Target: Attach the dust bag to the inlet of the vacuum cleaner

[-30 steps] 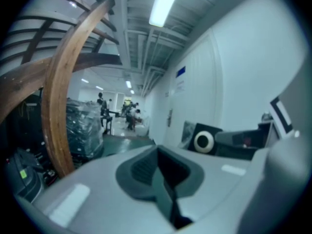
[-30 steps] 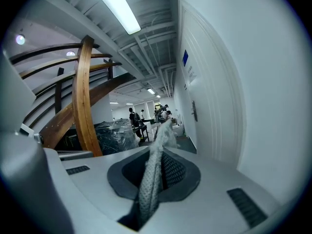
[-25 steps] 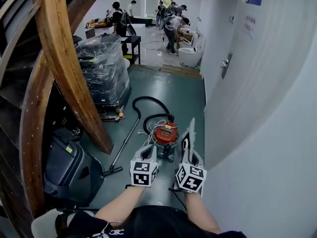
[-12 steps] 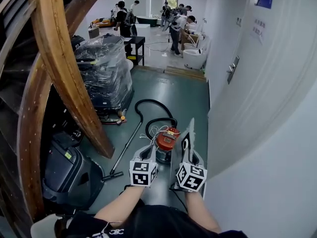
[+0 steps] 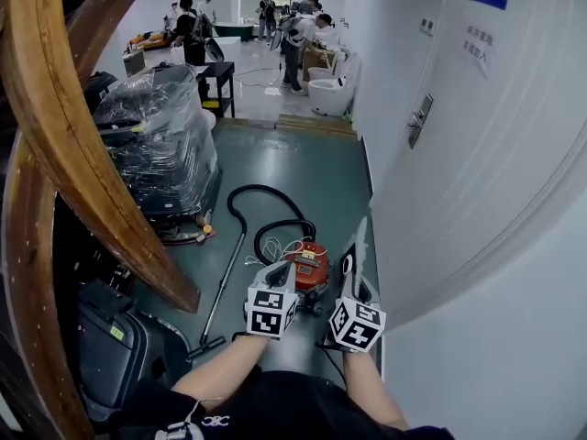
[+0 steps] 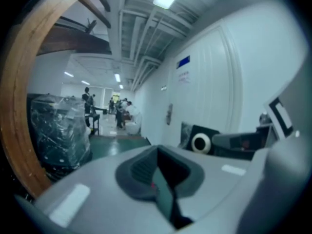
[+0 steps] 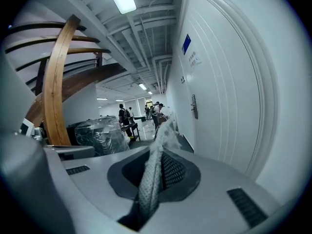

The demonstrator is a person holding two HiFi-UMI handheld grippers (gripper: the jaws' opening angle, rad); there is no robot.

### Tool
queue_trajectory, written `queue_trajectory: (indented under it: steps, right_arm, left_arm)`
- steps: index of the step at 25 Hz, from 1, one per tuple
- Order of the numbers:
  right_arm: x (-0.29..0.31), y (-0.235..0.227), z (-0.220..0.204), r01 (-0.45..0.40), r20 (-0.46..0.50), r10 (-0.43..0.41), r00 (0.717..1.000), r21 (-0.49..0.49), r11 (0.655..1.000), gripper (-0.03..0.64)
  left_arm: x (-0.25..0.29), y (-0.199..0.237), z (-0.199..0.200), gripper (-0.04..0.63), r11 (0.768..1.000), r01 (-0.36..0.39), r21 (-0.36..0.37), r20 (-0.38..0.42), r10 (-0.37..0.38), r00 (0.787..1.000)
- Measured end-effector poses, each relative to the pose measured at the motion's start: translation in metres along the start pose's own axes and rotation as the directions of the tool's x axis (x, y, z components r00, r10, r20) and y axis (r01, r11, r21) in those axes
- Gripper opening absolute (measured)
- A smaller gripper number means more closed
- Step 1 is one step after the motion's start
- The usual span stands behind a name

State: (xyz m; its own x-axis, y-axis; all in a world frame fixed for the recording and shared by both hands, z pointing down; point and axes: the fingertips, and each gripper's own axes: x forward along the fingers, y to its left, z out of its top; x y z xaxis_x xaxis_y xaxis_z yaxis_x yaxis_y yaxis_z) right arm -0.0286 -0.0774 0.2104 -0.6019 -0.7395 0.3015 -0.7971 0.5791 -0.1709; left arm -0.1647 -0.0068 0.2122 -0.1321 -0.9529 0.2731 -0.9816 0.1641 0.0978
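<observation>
The right gripper (image 7: 148, 191) is clamped tight on a thin white cloth dust bag (image 7: 155, 160). The bag sticks out past the jaws toward 12 o'clock. In the head view the right gripper (image 5: 354, 278) holds the bag (image 5: 359, 243) standing up on its edge, close to the white wall.

The left gripper (image 6: 163, 191) has its jaws pressed together with nothing between them. In the head view the left gripper (image 5: 278, 273) is just beside the right one, at its 9 o'clock.

The round red vacuum cleaner (image 5: 309, 262) sits on the green floor at 12 o'clock from the left gripper, very near its tip. The bag is not on it; the bag is up in the air at the vacuum's 3 o'clock. A long thin metal pipe (image 5: 225, 287) runs from the vacuum toward 7 o'clock.

A big pile wrapped in clear plastic (image 5: 160, 145) stands at 10 o'clock. A wide curved wooden beam (image 5: 55, 145) is at 9 o'clock. A white door (image 5: 468, 136) is at 2 o'clock. Some people (image 5: 293, 30) stand far off at 12 o'clock.
</observation>
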Motion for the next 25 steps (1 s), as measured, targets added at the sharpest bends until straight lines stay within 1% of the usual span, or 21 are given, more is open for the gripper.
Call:
queue_trajectory:
  steps: [4,8,16,25]
  right_arm:
    - [0.033,0.012,0.006,0.048,-0.018,-0.047,0.999,0.044,0.998,0.020]
    - [0.055,0.021,0.009,0.090,-0.027,-0.088,0.996,0.064,0.994,0.020]
    - [0.083,0.038,0.011,0.170,-0.037,-0.168,0.985,0.052,0.984,0.020]
    - [0.101,0.043,-0.006,0.302,-0.053,-0.299,0.953,0.074,0.950,0.020]
  left_arm:
    - [0.023,0.046,0.017,-0.003,1.000,0.024,-0.004,0.004,-0.024,1.000]
    - [0.043,0.078,0.016,-0.003,0.998,0.051,-0.036,-0.020,-0.052,0.998]
    - [0.076,0.104,0.022,-0.003,0.989,0.145,-0.027,-0.039,-0.146,0.988]
    - [0.102,0.139,0.002,-0.003,0.971,0.237,-0.019,-0.096,-0.237,0.967]
